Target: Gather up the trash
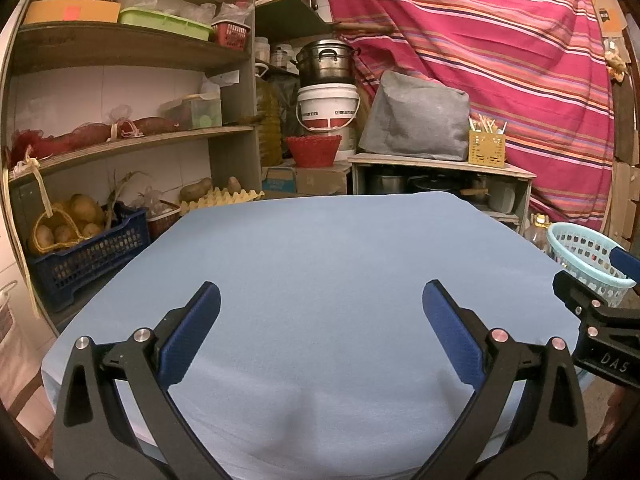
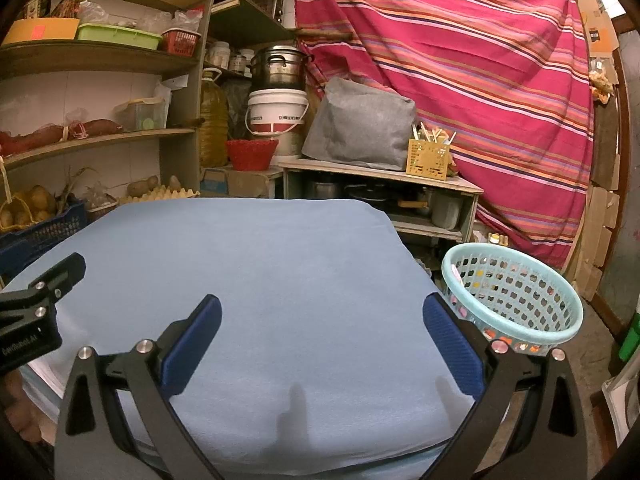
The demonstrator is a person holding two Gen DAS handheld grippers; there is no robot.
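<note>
My left gripper [image 1: 320, 332]: fingers spread, nothing between.
My right gripper [image 2: 322, 334]: spread, nothing between.
Basket [image 2: 516, 292]: just right of my right finger, beside the table [image 2: 256, 264].

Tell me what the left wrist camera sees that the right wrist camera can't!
Only the left wrist view shows the whole dark blue crate of potatoes by the shelves. Only the right wrist view shows the whole light blue basket beside the table, with colourful bits inside, and a green object at the far right edge. Both show the bare blue tablecloth, the striped curtain, the white bucket, and the open left hand-held gripper and right hand-held gripper.
</note>
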